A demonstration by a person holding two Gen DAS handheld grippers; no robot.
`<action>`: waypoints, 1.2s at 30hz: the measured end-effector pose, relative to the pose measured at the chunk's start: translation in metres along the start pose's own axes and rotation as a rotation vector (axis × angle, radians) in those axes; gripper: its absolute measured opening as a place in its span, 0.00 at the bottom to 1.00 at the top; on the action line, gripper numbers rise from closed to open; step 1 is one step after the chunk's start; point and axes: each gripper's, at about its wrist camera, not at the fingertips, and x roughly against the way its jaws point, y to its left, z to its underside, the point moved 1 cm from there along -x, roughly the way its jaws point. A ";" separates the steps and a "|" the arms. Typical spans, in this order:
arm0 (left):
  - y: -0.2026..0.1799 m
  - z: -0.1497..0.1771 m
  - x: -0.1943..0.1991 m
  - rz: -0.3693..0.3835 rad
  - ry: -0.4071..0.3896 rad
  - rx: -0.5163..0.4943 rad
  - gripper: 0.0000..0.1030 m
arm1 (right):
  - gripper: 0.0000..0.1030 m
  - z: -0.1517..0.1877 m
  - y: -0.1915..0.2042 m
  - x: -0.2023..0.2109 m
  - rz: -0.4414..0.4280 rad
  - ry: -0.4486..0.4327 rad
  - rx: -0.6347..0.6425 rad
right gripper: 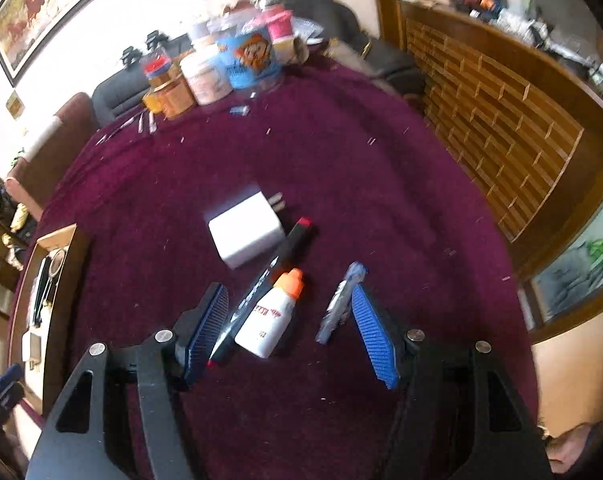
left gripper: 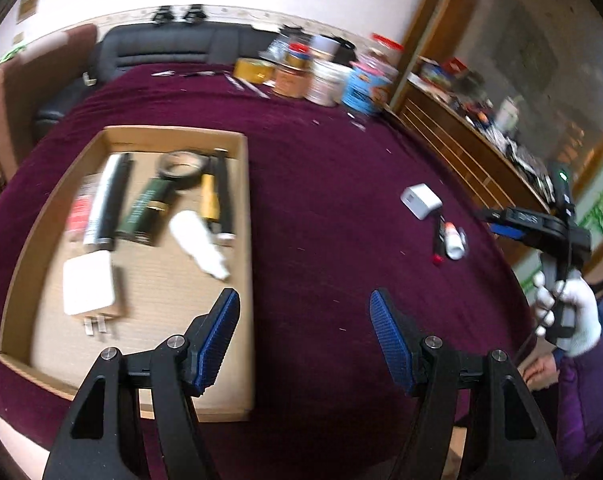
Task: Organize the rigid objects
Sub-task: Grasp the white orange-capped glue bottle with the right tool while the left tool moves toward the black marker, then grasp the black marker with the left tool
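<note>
Glue bottle (right gripper: 270,318), white with an orange cap, lies on the maroon table (right gripper: 341,184) between the wide-spread fingers of the right hand-held gripper (right gripper: 291,334), untouched. Just beside the bottle lie a black pen (right gripper: 261,292), a clear pen (right gripper: 339,304) and a white charger (right gripper: 245,236). The left hand-held gripper (left gripper: 303,340), also wide and holding nothing, hangs at the cardboard tray (left gripper: 245,216).

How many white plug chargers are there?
2. One white charger lies inside the cardboard tray, near its front. The other white charger sits on the purple cloth beside the red-capped pen. Blur may hide more in the tray.
</note>
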 end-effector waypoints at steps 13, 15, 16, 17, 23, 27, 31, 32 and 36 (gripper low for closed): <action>-0.066 -0.012 -0.022 -0.021 0.012 -0.170 0.60 | 0.24 0.022 -0.005 -0.036 -0.009 0.069 -0.053; -0.083 -0.019 -0.037 0.005 0.014 -0.208 0.60 | 0.25 0.032 -0.014 -0.029 -0.029 0.070 -0.075; -0.090 -0.021 -0.045 0.017 0.020 -0.218 0.60 | 0.24 0.037 -0.019 -0.025 -0.041 0.069 -0.085; -0.101 -0.024 -0.058 0.036 0.033 -0.235 0.60 | 0.25 0.042 -0.023 -0.021 -0.045 0.066 -0.093; -0.165 -0.041 -0.128 0.090 0.106 -0.332 0.55 | 0.25 0.060 -0.047 -0.008 -0.094 0.059 -0.133; -0.197 -0.049 -0.168 0.076 0.124 -0.427 0.53 | 0.25 0.064 -0.057 -0.003 -0.116 0.048 -0.149; -0.208 -0.046 -0.198 0.105 0.180 -0.469 0.21 | 0.25 0.066 -0.058 -0.006 -0.116 0.045 -0.128; -0.209 -0.046 -0.198 0.103 0.186 -0.478 0.12 | 0.25 0.066 -0.056 -0.006 -0.109 0.041 -0.113; -0.199 -0.049 -0.188 0.106 0.196 -0.426 0.11 | 0.25 0.067 -0.048 -0.006 -0.068 0.017 -0.067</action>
